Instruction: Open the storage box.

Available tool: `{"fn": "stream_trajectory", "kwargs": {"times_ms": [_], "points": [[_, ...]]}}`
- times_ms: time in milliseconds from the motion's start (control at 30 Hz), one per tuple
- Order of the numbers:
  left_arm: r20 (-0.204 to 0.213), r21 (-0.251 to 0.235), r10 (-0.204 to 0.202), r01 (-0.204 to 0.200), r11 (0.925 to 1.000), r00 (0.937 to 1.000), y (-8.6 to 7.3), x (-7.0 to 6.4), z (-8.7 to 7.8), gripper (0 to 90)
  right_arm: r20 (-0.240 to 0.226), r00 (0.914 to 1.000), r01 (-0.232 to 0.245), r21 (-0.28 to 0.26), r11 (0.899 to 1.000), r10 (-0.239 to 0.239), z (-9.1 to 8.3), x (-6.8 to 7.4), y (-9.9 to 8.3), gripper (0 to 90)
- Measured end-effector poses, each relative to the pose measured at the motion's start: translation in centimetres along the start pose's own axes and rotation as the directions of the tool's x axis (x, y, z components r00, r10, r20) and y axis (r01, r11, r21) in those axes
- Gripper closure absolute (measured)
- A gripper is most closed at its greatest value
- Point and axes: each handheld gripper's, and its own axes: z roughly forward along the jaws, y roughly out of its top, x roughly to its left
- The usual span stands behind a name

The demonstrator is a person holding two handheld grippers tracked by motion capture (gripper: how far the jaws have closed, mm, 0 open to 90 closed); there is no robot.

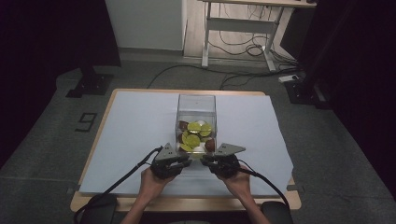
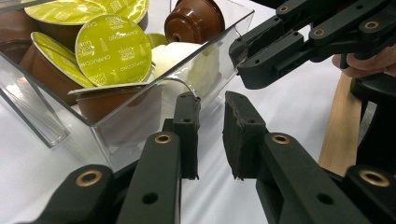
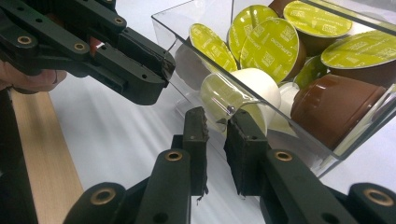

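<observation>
The clear plastic box (image 1: 196, 122) stands on the pale blue cloth (image 1: 135, 130) in the middle of the table, and it is full of coffee capsules (image 1: 195, 135) with green lids and brown cups. Both grippers are at the near wall of the box, close to each other. The left gripper (image 2: 211, 122) has its jaws parted by a narrow gap, and the near corner of the box is just beside its left jaw; it grasps nothing. The right gripper (image 3: 218, 125) has its jaws almost together around the rounded edge of the near wall, but I cannot tell if they press on it or only stand beside it. The step in hand seems to be to take the box by its near wall with both grippers. To do this well, I think each jaw pair should go over the rim, one jaw inside and one outside, and close evenly, because the smooth wall may slip and the capsules may roll out if the box tilts.
</observation>
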Motion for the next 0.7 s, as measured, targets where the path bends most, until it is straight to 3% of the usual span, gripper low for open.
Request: {"fn": "stream_trajectory", "kwargs": {"times_ms": [700], "points": [[0.011, 0.004, -0.001, 0.001, 1.0, 0.9999, -0.6, -1.3, -0.6, 75.1, -0.017, 0.9999, 0.001, 0.009, 1.0, 0.0, -0.9, 1.1, -0.6, 77.1]]}}
